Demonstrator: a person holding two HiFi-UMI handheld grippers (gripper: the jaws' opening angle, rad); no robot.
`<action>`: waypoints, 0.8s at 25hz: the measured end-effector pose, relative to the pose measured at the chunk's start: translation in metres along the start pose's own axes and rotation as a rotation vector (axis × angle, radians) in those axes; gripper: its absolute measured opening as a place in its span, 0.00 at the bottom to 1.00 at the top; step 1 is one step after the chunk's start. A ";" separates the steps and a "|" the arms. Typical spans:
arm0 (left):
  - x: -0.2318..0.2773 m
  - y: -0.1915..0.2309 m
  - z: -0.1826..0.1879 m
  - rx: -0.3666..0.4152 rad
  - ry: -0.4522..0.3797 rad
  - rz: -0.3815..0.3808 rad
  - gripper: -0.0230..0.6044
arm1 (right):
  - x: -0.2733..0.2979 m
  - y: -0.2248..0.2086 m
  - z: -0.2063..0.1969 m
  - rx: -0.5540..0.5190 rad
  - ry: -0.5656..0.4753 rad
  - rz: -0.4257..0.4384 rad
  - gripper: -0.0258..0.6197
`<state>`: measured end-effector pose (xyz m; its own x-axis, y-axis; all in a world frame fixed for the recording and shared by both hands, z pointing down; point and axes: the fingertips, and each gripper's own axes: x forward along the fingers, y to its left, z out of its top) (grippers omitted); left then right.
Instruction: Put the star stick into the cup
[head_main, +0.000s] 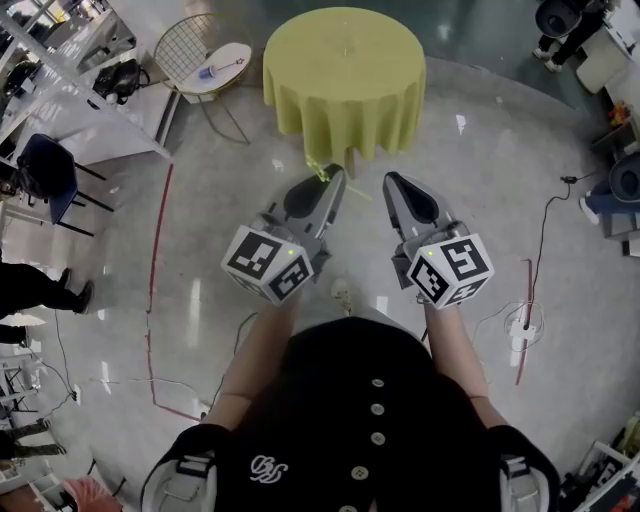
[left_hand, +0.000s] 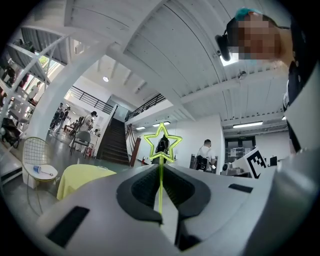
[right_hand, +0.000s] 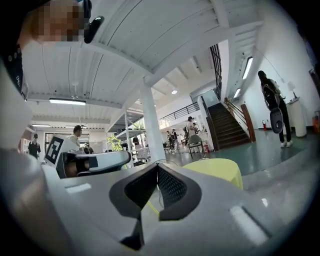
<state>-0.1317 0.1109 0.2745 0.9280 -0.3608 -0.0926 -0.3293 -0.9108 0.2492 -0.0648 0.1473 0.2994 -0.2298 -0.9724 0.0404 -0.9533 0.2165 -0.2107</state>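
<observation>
My left gripper (head_main: 336, 178) (left_hand: 161, 164) is shut on the thin stem of the yellow-green star stick (left_hand: 162, 142), whose outlined star stands upright just past the jaw tips. From the head view the star (head_main: 318, 168) shows faintly over the floor. My right gripper (head_main: 392, 182) (right_hand: 157, 165) is level beside the left one, with its jaws shut and nothing between them. Ahead is a round table with a yellow-green cloth (head_main: 345, 70) (right_hand: 215, 170). A faint clear cup (right_hand: 203, 158) seems to stand on its top. Both grippers are short of the table.
A wire chair holding a white round tray (head_main: 218, 62) stands left of the table. A dark chair (head_main: 45, 170) is at the far left. A red line (head_main: 155, 260) and cables (head_main: 545, 230) lie on the glossy floor. People stand around the hall's edges.
</observation>
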 end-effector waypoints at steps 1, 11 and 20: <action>0.004 0.008 0.002 -0.001 0.001 -0.005 0.07 | 0.008 -0.002 0.000 -0.001 0.001 -0.005 0.05; 0.025 0.055 -0.007 -0.025 0.041 -0.033 0.07 | 0.048 -0.023 -0.004 0.032 0.001 -0.049 0.04; 0.045 0.087 -0.012 -0.045 0.043 -0.007 0.07 | 0.073 -0.047 -0.012 0.031 0.034 -0.059 0.04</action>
<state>-0.1166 0.0184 0.3039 0.9372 -0.3448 -0.0530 -0.3156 -0.9028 0.2921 -0.0392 0.0671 0.3241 -0.1803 -0.9798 0.0869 -0.9590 0.1554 -0.2371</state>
